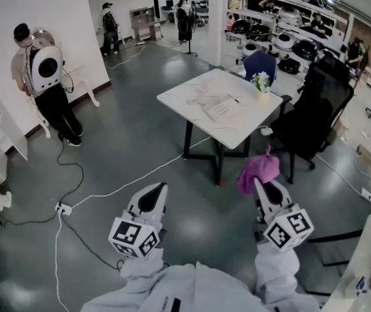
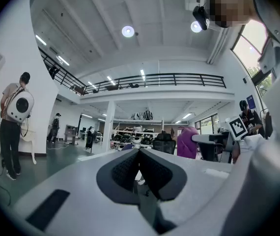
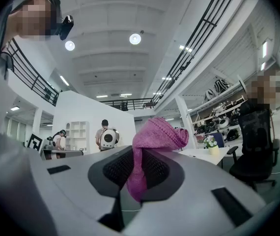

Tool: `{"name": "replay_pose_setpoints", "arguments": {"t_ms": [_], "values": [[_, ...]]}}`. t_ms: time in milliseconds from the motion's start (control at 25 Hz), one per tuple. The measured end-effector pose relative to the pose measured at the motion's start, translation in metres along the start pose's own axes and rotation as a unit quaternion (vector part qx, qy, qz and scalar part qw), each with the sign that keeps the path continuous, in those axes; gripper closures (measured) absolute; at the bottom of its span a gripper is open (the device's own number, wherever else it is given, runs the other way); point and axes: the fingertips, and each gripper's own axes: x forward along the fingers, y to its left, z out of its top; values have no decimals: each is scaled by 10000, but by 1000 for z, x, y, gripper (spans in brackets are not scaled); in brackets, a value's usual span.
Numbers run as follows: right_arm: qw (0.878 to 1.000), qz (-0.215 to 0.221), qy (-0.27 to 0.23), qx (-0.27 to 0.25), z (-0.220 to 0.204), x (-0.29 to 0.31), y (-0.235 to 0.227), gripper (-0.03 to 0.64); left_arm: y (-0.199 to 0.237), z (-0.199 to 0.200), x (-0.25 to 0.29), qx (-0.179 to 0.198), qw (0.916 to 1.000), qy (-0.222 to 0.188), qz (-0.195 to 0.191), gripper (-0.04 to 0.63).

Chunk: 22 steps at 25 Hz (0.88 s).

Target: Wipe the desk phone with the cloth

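Note:
A white desk phone [image 1: 221, 109] lies on the white table [image 1: 185, 96] well ahead of me. My right gripper [image 1: 262, 182] is shut on a pink cloth [image 1: 258, 171], which bunches up above the jaws [image 3: 157, 134]. It is held in the air, short of the table's near corner. My left gripper [image 1: 157, 192] hangs lower left over the floor, jaws pressed together with nothing between them [image 2: 139, 154]. Both grippers point up and forward, away from the phone.
A small flower pot [image 1: 261, 86] stands on the table's far right side. A black office chair [image 1: 316, 119] sits right of the table, a blue chair [image 1: 260, 64] behind it. White cables [image 1: 107, 192] run across the grey floor. A person [image 1: 42, 83] stands at the left wall.

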Motion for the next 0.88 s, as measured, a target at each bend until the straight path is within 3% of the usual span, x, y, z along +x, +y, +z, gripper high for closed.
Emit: {"name": "replay_pose_setpoints", "arguments": {"t_ms": [440,880], "values": [[10000,79,-9,-44,1,0,-1,584,-4,1,2,171,9998,48,45,597],[9999,97,-73,104,0,11,-17,583,-5,0,5,81,9998,-15,194,597]]}}
